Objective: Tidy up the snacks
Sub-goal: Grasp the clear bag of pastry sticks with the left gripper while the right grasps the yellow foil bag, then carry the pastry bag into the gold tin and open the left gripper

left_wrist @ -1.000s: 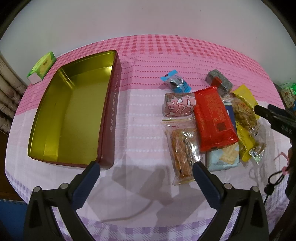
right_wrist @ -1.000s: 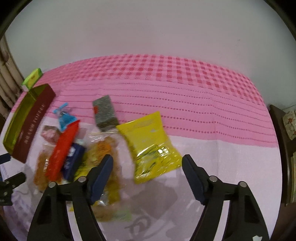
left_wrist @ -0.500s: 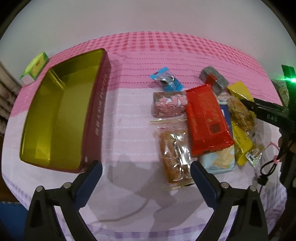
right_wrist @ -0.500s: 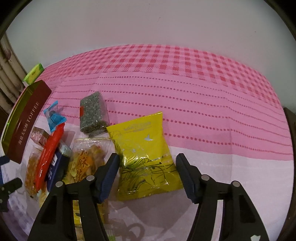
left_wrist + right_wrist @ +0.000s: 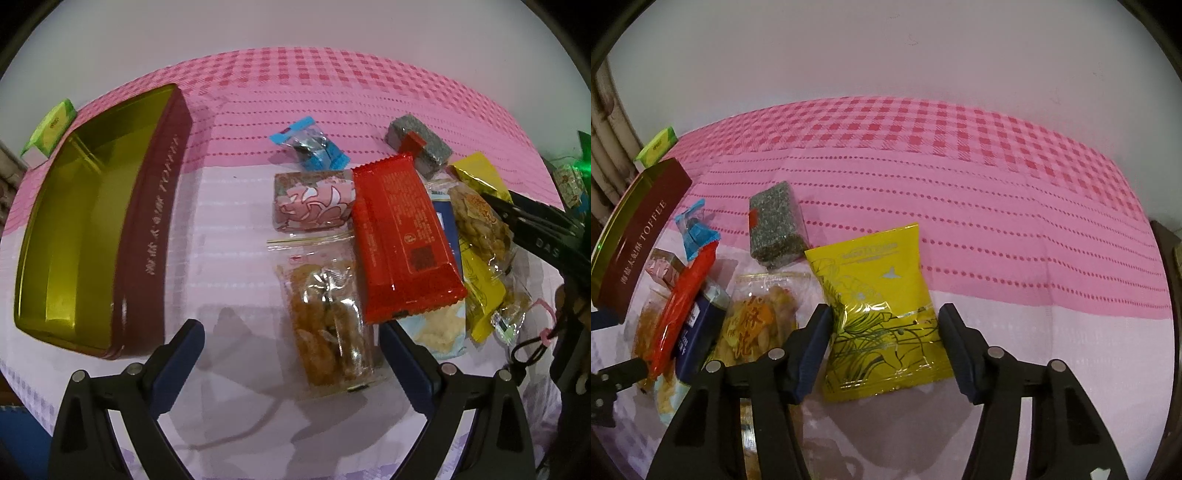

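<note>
An open maroon tin with a gold inside lies at the left; its side also shows in the right wrist view. A pile of snacks lies to its right: a red packet, a clear bag of fried snack, a pink packet, a blue candy, a grey bar. My left gripper is open over the near end of the clear bag. My right gripper is open with its jaws on either side of a yellow packet, which lies on the cloth.
A green box sits at the table's far left corner near the wall. A clear bag of twisted snacks and a dark blue packet lie left of the yellow packet. The pink checked cloth stretches to the wall.
My right gripper has moved forward and down so its jaws now flank the yellow packet. My left gripper has moved right, closer to the clear bag.
</note>
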A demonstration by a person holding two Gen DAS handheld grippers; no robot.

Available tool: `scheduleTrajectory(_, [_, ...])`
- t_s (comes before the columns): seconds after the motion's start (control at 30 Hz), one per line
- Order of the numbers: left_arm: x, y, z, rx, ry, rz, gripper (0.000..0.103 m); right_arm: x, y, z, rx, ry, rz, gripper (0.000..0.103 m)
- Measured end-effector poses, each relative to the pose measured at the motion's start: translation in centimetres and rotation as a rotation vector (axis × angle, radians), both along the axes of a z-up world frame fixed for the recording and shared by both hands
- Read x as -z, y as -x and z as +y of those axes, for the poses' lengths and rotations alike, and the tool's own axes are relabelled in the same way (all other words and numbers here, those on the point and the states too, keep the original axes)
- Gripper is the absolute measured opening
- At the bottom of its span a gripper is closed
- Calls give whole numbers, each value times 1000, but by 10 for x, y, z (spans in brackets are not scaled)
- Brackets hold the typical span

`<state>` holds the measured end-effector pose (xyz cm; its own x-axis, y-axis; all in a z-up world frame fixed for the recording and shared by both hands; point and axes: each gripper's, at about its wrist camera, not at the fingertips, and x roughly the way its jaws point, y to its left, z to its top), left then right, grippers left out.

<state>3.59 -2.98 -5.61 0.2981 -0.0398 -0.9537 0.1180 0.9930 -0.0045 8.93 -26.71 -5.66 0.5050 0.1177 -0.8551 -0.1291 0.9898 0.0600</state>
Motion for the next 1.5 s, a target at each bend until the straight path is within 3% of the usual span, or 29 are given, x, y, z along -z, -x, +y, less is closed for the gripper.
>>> scheduleTrajectory(0.1, [5, -5, -3, 7, -12, 3, 97, 0, 9, -5, 16, -7, 4, 55])
scheduleTrajectory(0.27, [13, -9, -3, 7, 8, 30, 76, 0, 21, -12, 47, -20, 23, 55])
scheduleTrajectory(0.43, [13, -12, -5, 24, 6, 14, 75, 1, 25, -13, 58, -25, 24, 55])
scheduleTrajectory(0.5, [12, -13, -6, 27, 9, 4, 65, 1, 25, -12, 62, -20, 27, 55])
scheduleTrajectory(0.57, [9, -14, -9, 49, 13, -11, 39, 1, 25, -12, 66, -16, 28, 55])
scheduleTrajectory(1.03, [-4, 0, 7, 106, 39, -21, 38, -1, 31, -11, 120, -1, 40, 50])
scheduleTrajectory(1.5, [-49, 10, 35, 151, 81, -95, 38, -4, 45, -13, 190, 5, 56, 47])
